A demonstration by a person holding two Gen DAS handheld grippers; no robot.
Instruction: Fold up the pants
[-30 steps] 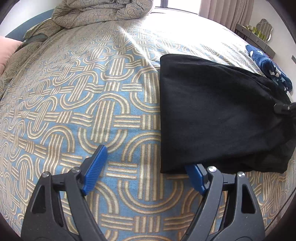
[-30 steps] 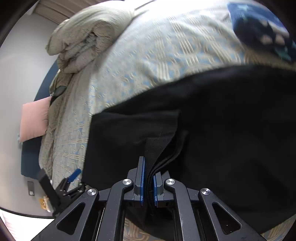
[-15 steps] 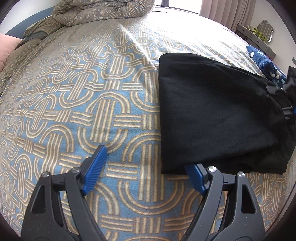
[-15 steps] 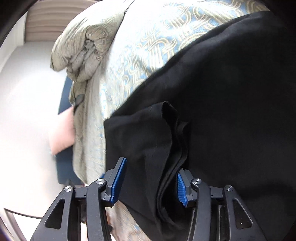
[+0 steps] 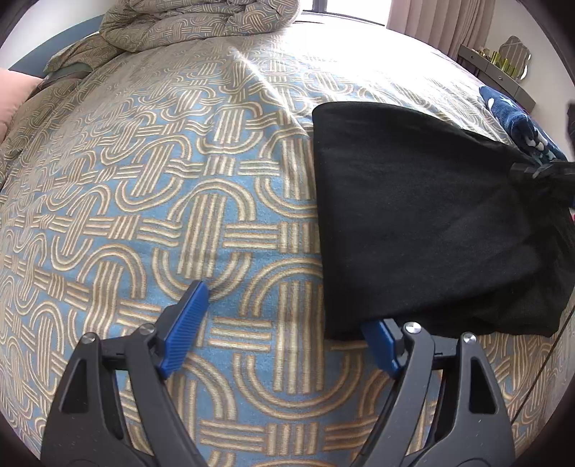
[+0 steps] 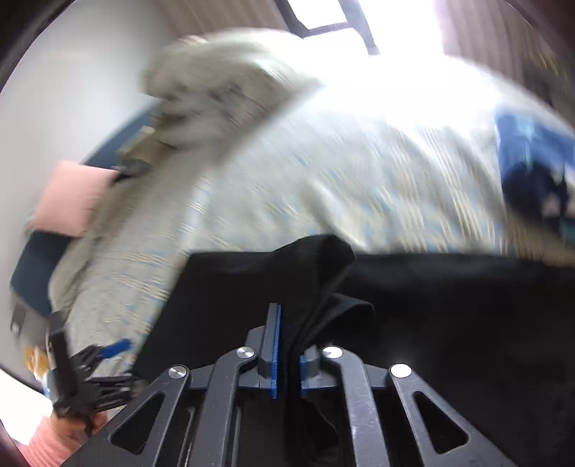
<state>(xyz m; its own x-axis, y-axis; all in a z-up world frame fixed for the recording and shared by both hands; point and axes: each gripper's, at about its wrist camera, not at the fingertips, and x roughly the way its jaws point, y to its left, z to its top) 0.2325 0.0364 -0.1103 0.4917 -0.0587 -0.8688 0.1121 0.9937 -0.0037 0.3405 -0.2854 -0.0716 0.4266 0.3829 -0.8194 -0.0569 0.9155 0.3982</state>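
Folded black pants [image 5: 413,215] on bedspread [image 5: 179,201]

A bedspread [image 5: 151,201] patterned with interlocking tan loops on blue covers the bed. At its far end lies a bunched-up duvet [image 5: 194,25] in matching tan — beside it, at the left edge, a pink pillow [image 5: 14,97]. A navy star-print cloth [image 5: 517,122] sits far right, below beige curtains [image 5: 427,25] — a grey shelf [image 5: 503,77] alongside.

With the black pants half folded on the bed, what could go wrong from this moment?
1. The right hand-held gripper, whose jaws have just been closing, pinches only a bunched ridge of the black pants; a pull might drag and undo the fold.
2. The left hand-held gripper stands open, one finger at the near corner, so nothing pins that side and it may shift.
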